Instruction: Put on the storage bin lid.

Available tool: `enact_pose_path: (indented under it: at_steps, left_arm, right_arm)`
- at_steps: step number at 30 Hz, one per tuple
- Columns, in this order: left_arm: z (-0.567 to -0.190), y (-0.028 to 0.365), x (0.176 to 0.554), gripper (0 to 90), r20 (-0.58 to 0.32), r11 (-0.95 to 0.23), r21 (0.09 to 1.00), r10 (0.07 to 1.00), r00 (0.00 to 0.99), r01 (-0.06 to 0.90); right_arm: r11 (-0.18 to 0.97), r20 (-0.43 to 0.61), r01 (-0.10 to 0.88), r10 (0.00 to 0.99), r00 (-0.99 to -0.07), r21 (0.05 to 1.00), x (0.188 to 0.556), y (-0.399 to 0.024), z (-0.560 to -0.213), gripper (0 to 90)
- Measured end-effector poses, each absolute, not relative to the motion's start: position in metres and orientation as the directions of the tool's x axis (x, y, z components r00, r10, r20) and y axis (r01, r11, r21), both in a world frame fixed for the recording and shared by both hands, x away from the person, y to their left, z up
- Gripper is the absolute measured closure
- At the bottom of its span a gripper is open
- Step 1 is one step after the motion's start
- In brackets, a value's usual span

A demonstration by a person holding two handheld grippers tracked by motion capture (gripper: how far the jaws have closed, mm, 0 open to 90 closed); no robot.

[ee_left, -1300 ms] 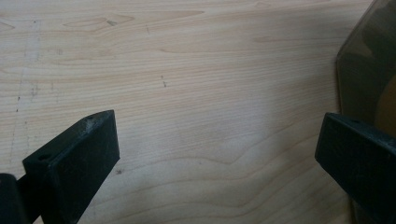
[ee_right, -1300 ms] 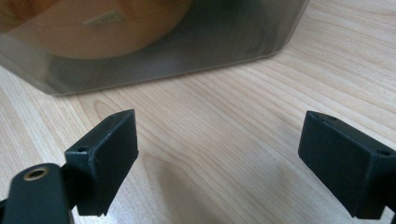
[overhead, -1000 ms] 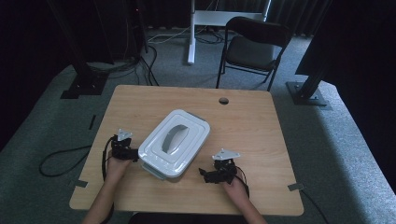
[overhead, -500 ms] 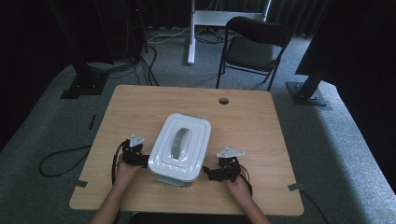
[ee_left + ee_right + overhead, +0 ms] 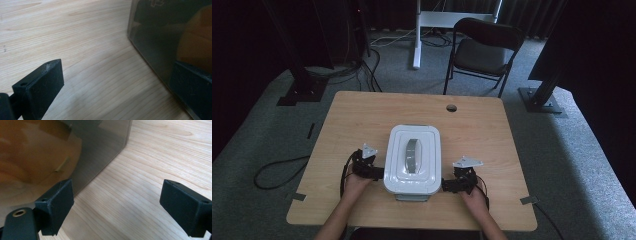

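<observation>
A white lidded container (image 5: pixel 413 160) with a grey handle (image 5: pixel 412 154) on top stands square on the wooden table (image 5: pixel 362 115), near its front edge. My left gripper (image 5: pixel 374 171) is at the container's left side and my right gripper (image 5: pixel 448 185) at its right side, low and near the front corners. In the left gripper view the gripper (image 5: pixel 117 66) is open, and its right jaw rests against the translucent container wall (image 5: pixel 160 37). In the right gripper view the gripper (image 5: pixel 117 185) is open too, its left jaw against the container wall (image 5: pixel 97 145). Bare table lies between both pairs of jaws.
A round cable hole (image 5: pixel 451 107) sits at the table's far edge. Beyond the table stand a black chair (image 5: pixel 482 50), a white stand (image 5: pixel 417 35) and dark frame posts. Tape strips mark the table's front corners (image 5: pixel 298 196).
The container has turned from a diagonal pose to square with the table and slid closer to the front edge. Both grippers moved in with it, one at each side.
</observation>
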State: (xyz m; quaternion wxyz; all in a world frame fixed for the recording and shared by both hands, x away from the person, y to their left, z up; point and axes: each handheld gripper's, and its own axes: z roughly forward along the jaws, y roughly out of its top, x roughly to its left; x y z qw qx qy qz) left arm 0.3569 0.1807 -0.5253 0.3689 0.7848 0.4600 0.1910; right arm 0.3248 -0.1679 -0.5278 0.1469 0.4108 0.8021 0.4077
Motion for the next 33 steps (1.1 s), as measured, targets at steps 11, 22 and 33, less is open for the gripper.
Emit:
enact_pose_path:
  at_steps: [11, 22, 33]
  left_arm:
    - [-0.522, 0.192, 0.354, 0.3, -0.027, -0.289, 0.778, 0.872, 0.489, 0.558]
    - [-0.518, 0.211, 0.337, 0.3, -0.002, -0.287, 0.801, 0.877, 0.481, 0.526]
    - [-0.518, 0.222, 0.322, 0.4, 0.012, -0.277, 0.821, 0.883, 0.47, 0.499]
  right_arm:
    - [0.322, 0.073, 0.538, 0.805, -0.588, 0.779, 0.322, -0.186, -0.528, 11.4]
    - [0.286, 0.077, 0.54, 0.83, -0.552, 0.791, 0.321, -0.199, -0.532, 11.4]
    - [0.264, 0.092, 0.543, 0.836, -0.542, 0.797, 0.324, -0.198, -0.531, 11.4]
